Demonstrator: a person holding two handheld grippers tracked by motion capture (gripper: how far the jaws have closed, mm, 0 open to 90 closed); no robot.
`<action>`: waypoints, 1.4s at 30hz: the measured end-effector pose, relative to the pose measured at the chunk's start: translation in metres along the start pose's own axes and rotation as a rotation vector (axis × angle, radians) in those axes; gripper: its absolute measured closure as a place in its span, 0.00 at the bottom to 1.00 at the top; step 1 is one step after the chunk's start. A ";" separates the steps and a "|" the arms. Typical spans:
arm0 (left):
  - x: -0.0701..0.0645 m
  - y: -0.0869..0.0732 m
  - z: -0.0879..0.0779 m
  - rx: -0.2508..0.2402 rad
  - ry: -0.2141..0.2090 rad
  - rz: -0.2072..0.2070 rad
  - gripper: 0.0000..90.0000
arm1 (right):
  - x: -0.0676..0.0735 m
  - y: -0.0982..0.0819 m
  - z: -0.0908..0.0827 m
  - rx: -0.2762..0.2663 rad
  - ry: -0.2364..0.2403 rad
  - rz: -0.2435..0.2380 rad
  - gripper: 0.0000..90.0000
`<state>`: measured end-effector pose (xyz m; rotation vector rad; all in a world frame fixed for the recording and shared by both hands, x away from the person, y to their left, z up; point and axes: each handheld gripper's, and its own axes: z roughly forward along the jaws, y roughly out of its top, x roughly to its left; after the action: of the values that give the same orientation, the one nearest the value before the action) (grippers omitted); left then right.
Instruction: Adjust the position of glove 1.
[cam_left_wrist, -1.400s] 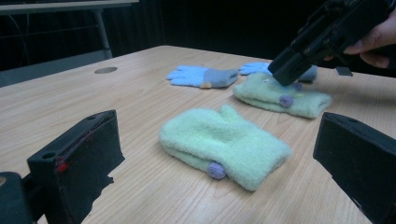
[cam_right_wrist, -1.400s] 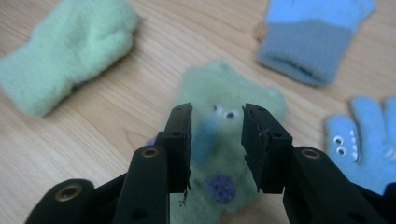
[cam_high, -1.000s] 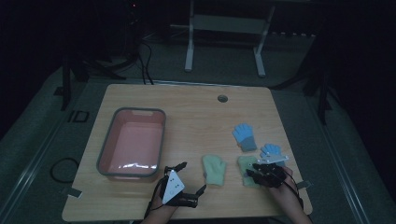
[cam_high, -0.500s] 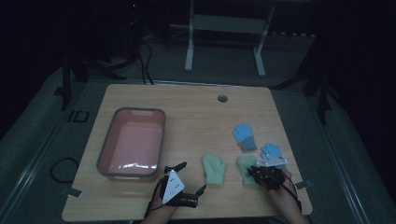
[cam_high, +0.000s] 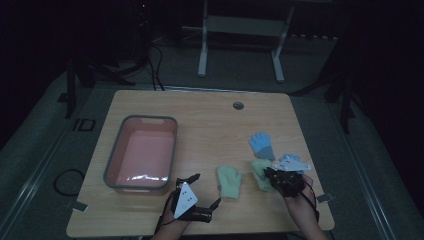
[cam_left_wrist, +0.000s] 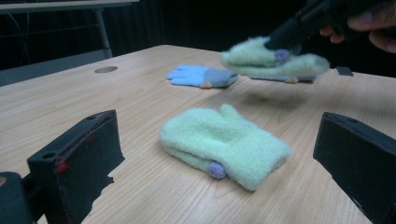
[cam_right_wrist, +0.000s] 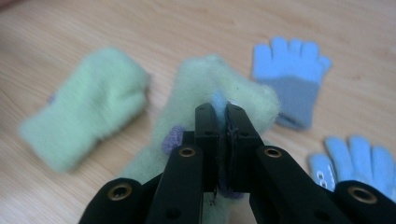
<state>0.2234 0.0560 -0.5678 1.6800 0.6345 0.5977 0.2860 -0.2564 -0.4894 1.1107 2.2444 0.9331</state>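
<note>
We start with the wooden desk (cam_high: 210, 120), which carries everything here. On its left half sits the grey-rimmed pink tub (cam_high: 111, 170), its long side running away from us, with nothing that we can make out inside it.

Right of the tub, near the front edge, lies a pale green mitten (cam_high: 230, 181) flat on the desk; in the left gripper view it (cam_left_wrist: 224, 144) lies between the two black jaws but well beyond them, with a small purple bobble at its cuff. Its partner, the second green mitten (cam_high: 261, 172), is off the wood: in the left gripper view it (cam_left_wrist: 275, 59) hangs above the surface with its shadow on the desk beneath it.

Our right tool (cam_high: 280, 179) has it. In the right gripper view the jaws stand pressed together on the fluffy fabric of this mitten (cam_right_wrist: 205, 88), having just been closing on it, and the mitten droops to either side of the grip.

Farther back on the right lies a blue glove (cam_high: 262, 143) with a grey cuff, fingers pointing away from us. A second blue glove (cam_high: 291, 160) lies just beside the right tool, partly under it in the high view.

Our left tool (cam_high: 197, 190) hovers near the front edge between tub and lying mitten, its jaws wide apart and holding nothing.
</note>
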 end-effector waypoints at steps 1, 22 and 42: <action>0.000 0.000 0.000 0.001 0.000 0.001 0.01 | 0.001 0.003 -0.001 -0.006 0.000 0.004 0.95; 0.000 0.000 0.000 -0.001 -0.005 0.000 0.01 | 0.063 0.042 0.007 -0.051 0.042 0.086 0.95; 0.000 0.000 0.000 0.001 -0.007 0.002 0.01 | 0.089 0.029 0.040 0.045 0.047 0.081 0.95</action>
<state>0.2235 0.0561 -0.5677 1.6828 0.6285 0.5926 0.2767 -0.1565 -0.5037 1.2202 2.2833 0.9540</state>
